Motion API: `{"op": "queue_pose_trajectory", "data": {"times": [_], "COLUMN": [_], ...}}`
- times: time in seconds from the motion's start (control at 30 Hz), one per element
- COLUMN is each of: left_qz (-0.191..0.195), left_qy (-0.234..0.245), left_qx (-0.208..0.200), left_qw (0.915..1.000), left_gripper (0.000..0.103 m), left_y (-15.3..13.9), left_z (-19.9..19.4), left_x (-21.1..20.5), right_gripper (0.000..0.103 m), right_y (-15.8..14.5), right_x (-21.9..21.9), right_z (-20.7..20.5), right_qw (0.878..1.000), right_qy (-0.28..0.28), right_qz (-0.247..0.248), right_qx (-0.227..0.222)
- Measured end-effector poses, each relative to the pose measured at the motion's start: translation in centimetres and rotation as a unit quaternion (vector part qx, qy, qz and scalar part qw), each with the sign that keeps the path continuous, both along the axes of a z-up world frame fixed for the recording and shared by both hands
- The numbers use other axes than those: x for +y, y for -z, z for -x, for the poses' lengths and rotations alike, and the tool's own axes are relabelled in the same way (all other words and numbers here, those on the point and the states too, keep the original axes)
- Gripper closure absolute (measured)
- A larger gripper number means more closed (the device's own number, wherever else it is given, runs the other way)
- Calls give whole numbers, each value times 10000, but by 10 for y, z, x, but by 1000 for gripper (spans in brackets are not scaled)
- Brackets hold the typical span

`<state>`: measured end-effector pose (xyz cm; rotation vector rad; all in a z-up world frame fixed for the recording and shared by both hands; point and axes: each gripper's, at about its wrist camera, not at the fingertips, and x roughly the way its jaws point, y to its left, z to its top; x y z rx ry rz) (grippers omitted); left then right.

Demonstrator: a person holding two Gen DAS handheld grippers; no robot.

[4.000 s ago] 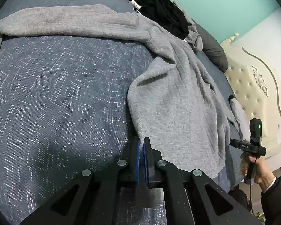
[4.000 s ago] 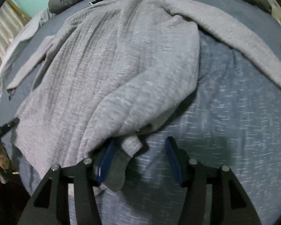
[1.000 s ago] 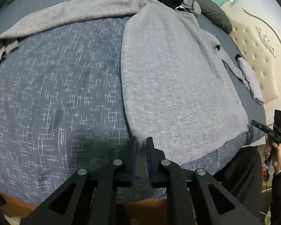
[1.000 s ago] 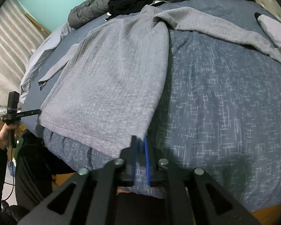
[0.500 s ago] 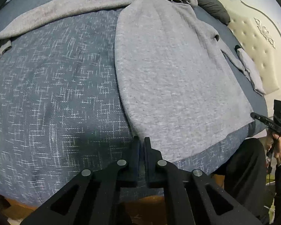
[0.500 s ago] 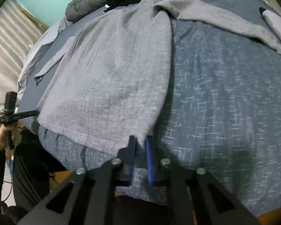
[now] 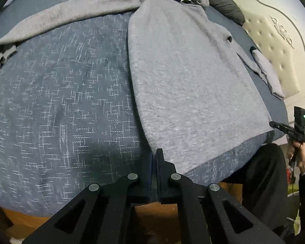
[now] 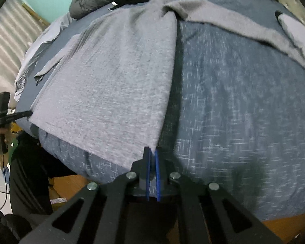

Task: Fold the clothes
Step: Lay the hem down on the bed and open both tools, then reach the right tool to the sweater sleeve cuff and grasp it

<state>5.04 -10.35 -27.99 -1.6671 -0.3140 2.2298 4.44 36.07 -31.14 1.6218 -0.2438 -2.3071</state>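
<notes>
- Both jaws were clenched on the sweater's (image 7: 189, 85) hem corners: left gripper (image 7: 155, 158), right gripper (image 8: 151, 156);
- flattening seemed finished; next, a sleeve (image 7: 61, 16) needs folding inward.

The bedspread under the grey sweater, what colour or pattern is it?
The bedspread is dark blue with fine white crosshatch flecks, clearest in the left wrist view.

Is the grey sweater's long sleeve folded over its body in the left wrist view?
No, the sleeve lies stretched out across the bedspread, away from the grey sweater.
</notes>
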Motion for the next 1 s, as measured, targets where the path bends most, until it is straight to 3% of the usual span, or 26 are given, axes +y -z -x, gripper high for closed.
{"op": "queue_pose_trajectory", "data": {"times": [0.13,0.2,0.27,0.33,0.43,0.57,0.63,0.7,1.0], "left_qz": [45,149,176,188,163,131,72,4,27], "left_qy": [-226,-384,-510,-641,-815,-920,-951,-955,-972], "left_qx": [264,493,686,880,1162,1409,1505,1564,1640], "left_qw": [9994,9979,9962,9939,9897,9856,9840,9831,9817], "left_gripper": [93,90,87,78,76,72,61,57,56], "left_y": [-18,-32,-44,-50,-58,-66,-65,-61,-24], "left_z": [4,6,13,20,39,60,73,86,142], "left_x": [-8,-17,-18,-16,-2,15,26,38,90], "right_gripper": [93,84,61,60,58,48,47,46,40], "right_y": [-5,-16,-24,-28,-33,-35,-35,-35,-30], "right_x": [5,15,29,44,69,96,110,131,220], "right_z": [4,6,9,14,25,42,55,68,118], "right_qw": [9995,9987,9968,9937,9863,9771,9719,9648,9346], "right_qy": [205,337,577,885,1400,1886,2128,2423,3362], "right_qz": [187,133,135,220,363,407,439,423,624], "right_qx": [149,369,537,652,790,892,904,928,977]}}
